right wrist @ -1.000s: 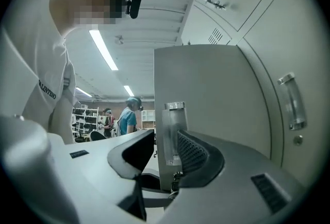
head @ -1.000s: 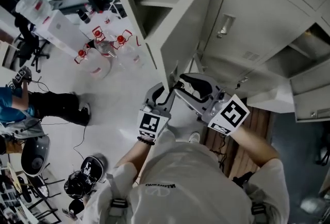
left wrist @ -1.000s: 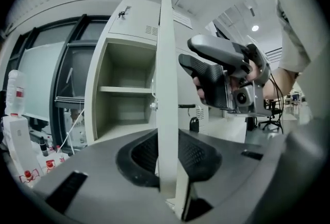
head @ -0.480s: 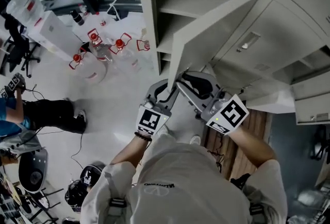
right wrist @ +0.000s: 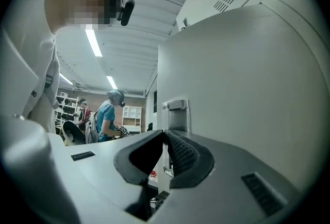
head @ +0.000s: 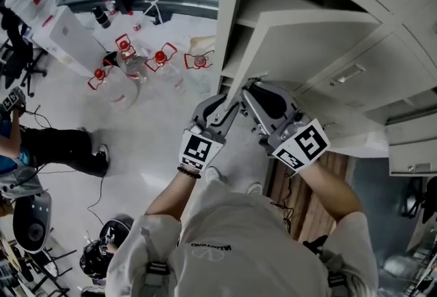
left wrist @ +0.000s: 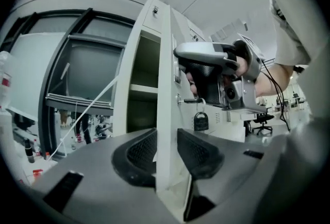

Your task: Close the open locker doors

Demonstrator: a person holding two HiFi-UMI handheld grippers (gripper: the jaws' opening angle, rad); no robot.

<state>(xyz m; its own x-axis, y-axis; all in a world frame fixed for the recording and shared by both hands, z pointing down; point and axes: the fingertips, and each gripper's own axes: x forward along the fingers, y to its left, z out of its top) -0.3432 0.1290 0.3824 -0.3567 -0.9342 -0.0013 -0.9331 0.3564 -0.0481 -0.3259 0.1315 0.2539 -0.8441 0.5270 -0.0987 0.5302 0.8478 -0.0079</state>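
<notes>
A grey locker door [head: 307, 36] stands part open in front of its dark compartment [head: 235, 22]. Both grippers are at its lower free edge in the head view. In the left gripper view the door's thin edge [left wrist: 165, 89] fills the gap of my left gripper [left wrist: 166, 138], and both pads touch it as the jaws are opening. My right gripper [right wrist: 166, 138] lies against the door's outer face [right wrist: 247, 89] under the metal handle [right wrist: 175, 112]. Its jaws are closing to a narrow slit with a strip of metal in it. Whether they press it is hidden. A padlock [left wrist: 200, 121] hangs from the hasp.
Closed locker doors [head: 355, 77] continue to the right, and a lower one [head: 410, 145] hangs open. Several red-capped water jugs [head: 130, 60] and white boxes [head: 61, 29] stand on the floor to the left, near a seated person [head: 41, 145]. Wooden boards [head: 341, 166] lie under the lockers.
The door has swung toward the locker and lies flatter to it. Both grippers have moved along with its lower edge, and the view has tilted upward.
</notes>
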